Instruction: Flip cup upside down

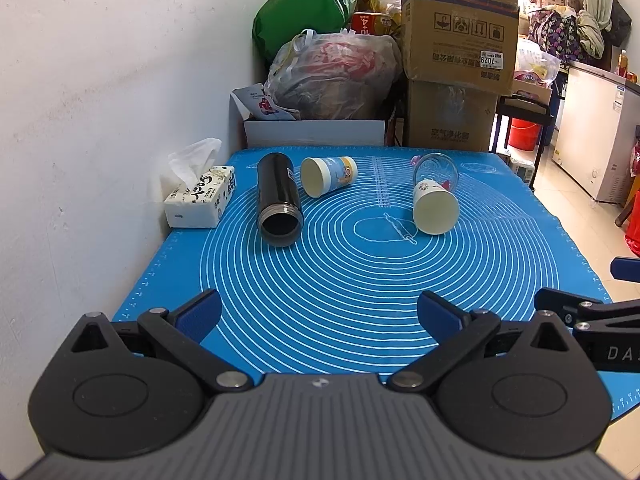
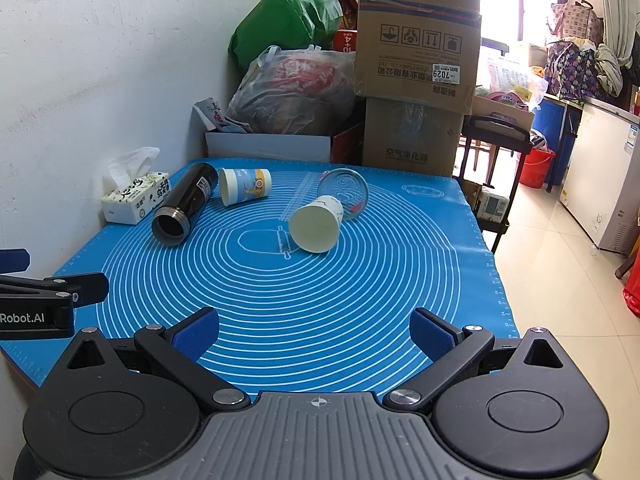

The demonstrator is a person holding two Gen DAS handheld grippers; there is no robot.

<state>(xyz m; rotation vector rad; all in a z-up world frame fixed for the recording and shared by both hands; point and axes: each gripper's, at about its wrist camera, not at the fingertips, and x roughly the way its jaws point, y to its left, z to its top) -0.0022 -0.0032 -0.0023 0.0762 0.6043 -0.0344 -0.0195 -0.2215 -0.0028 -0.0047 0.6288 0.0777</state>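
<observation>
Several cups lie on their sides at the far half of a blue mat [image 1: 360, 280]: a black steel flask [image 1: 278, 200] with its mouth toward me, a paper cup with a blue print [image 1: 328, 176], a white paper cup [image 1: 434, 208] with its mouth toward me, and a clear glass [image 1: 436, 168] behind it. They also show in the right wrist view: the flask [image 2: 182, 210], the printed cup [image 2: 245, 186], the white cup [image 2: 316, 224], the glass [image 2: 344, 194]. My left gripper [image 1: 320, 314] is open and empty over the near mat. My right gripper [image 2: 314, 330] is open and empty beside it.
A tissue box [image 1: 200, 200] stands at the mat's left edge by the white wall [image 1: 100, 100]. Cardboard boxes [image 1: 456, 60] and plastic bags [image 1: 332, 76] are piled behind the table. The table's right edge drops to a tiled floor [image 2: 560, 300].
</observation>
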